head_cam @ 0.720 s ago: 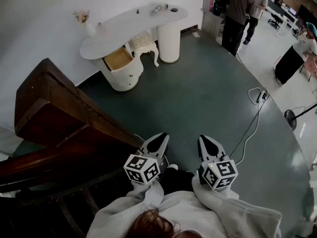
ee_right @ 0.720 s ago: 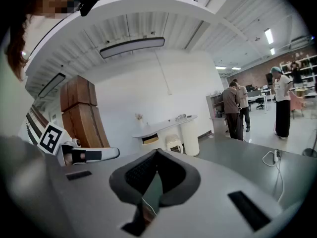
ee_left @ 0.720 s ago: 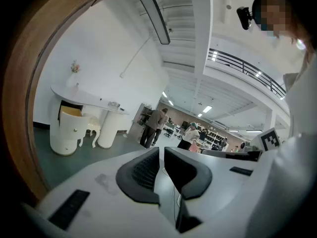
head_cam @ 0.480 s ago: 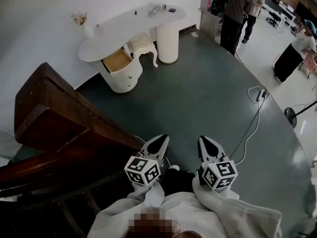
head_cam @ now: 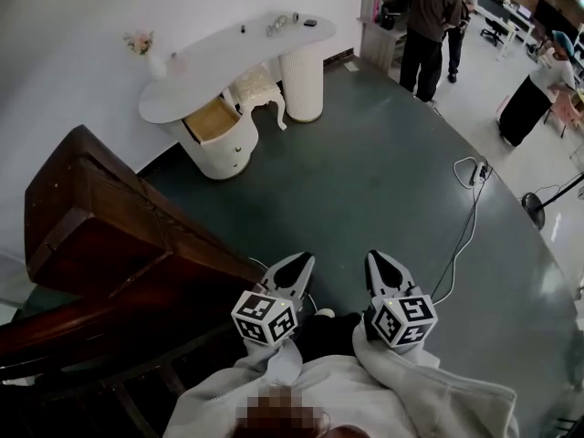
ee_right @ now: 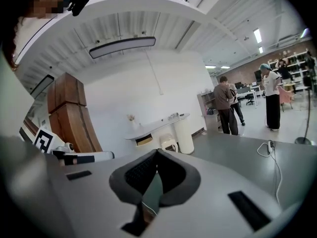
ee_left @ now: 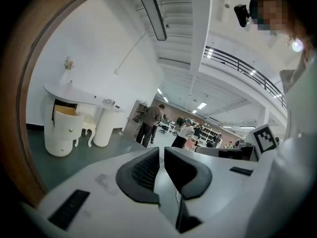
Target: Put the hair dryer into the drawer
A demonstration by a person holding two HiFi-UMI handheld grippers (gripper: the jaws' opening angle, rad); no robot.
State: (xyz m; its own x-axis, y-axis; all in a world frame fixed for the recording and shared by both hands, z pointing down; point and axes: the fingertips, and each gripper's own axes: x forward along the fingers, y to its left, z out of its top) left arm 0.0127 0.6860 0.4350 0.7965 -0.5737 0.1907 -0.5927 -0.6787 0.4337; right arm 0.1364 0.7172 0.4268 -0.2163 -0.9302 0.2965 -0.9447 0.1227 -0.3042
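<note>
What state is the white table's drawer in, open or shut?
Open: the drawer sticks out from under the table, its tan inside showing. What it holds cannot be told.

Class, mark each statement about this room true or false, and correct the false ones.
1. The dressing table has its drawer open. True.
2. The left gripper is carrying something. False: its fingers are closed with nothing between them.
3. The right gripper has its fingers spread wide. False: their tips meet, and it holds nothing.
4. A stool stands at the dressing table. True.
5. Both grippers are at the drawer. False: they are far from it, across the floor.
</note>
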